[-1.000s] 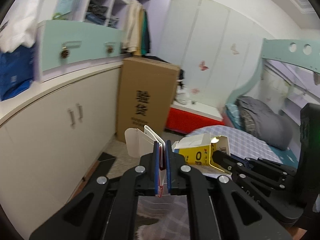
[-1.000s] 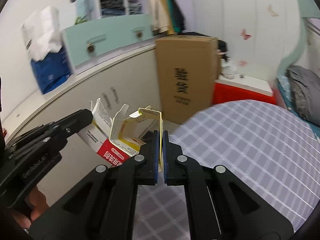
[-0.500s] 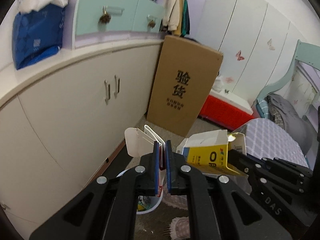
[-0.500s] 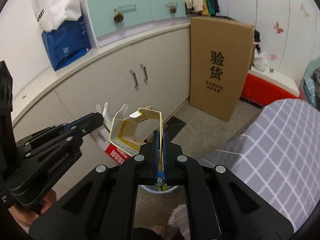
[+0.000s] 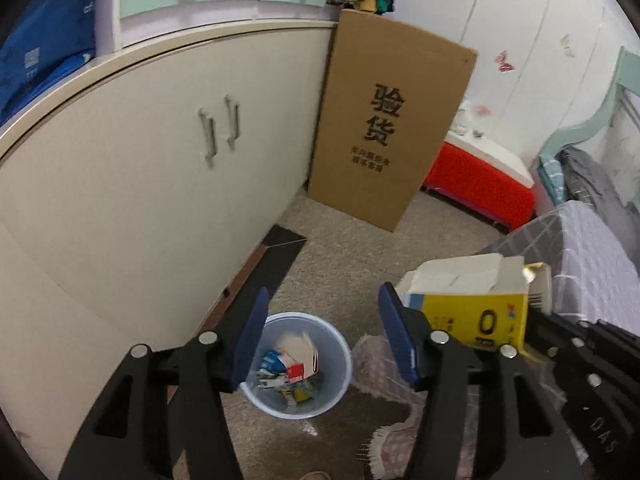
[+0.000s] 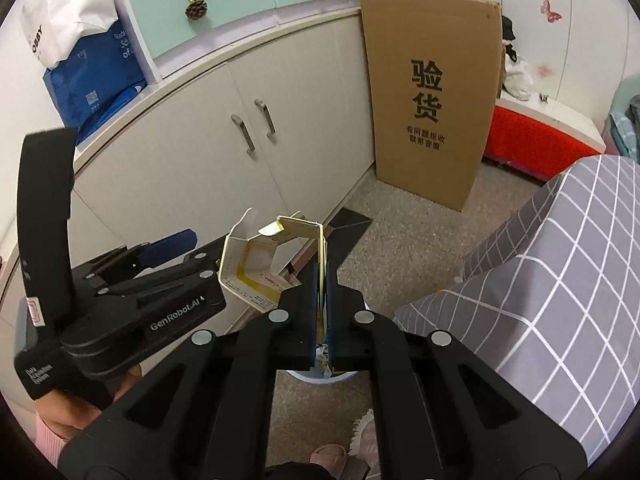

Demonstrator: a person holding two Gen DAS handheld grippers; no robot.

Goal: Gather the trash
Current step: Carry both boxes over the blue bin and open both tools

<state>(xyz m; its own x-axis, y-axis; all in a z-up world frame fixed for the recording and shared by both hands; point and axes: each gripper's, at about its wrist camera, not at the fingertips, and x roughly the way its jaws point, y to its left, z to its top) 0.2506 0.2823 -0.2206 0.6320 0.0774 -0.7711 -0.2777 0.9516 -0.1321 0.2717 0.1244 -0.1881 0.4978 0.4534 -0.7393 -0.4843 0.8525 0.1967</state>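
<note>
You are holding the left tool (image 5: 320, 332) right above the bin (image 5: 298, 364) on the floor, and its jaws are opening with nothing between them. That placement makes sense: anything let go there would fall straight into the bin, where a white and red carton (image 5: 298, 354) is lying on top of other scraps.

You are keeping the right tool (image 6: 320, 300) clamped on one thin wall of the yellow box (image 6: 264, 268), pinching the edge because the opened box is too wide and flimsy to take across its body. In the left view the box (image 5: 468, 304) is hanging just to the right of the bin, not yet over it. In the right view the bin's rim (image 6: 320, 378) is only just showing below the closed jaws.

Judging from this, you are lining up the second drop; the box needs to come over the bin's mouth before you let go, or its loose flaps may catch the rim and tip it onto the rug (image 5: 384, 364).
</note>
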